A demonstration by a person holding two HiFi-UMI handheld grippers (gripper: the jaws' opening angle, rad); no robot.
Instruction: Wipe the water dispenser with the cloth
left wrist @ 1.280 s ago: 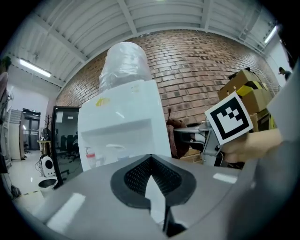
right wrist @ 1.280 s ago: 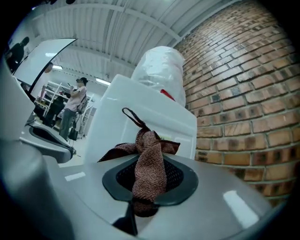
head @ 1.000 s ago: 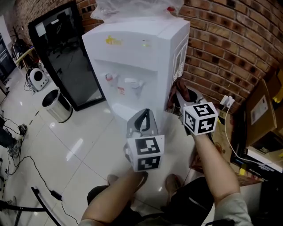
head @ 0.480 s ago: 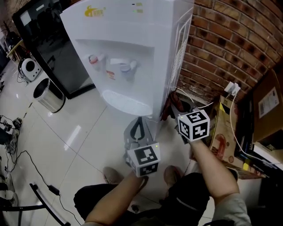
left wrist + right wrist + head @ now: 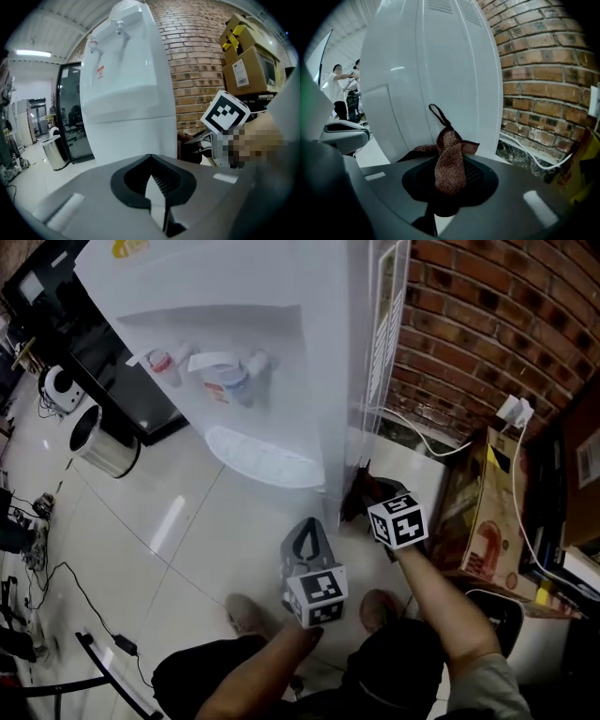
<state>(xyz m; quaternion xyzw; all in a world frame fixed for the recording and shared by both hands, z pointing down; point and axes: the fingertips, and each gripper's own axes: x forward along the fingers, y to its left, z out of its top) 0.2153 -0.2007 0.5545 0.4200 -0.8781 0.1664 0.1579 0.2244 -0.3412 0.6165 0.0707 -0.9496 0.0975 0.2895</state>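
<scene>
My right gripper (image 5: 364,495) is clamped on the brown cloth (image 5: 450,158), which is bunched so a wad pokes past the jaws, ready to meet the panel. It hangs low at the water dispenser's (image 5: 281,362) side wall, near the floor (image 5: 202,540). My left gripper (image 5: 306,532) is closed on nothing and sits out front, clear of the wiping.

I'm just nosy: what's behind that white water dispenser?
A red brick wall, visible beside the water dispenser. The stretch straight behind it is covered by its white body.
</scene>
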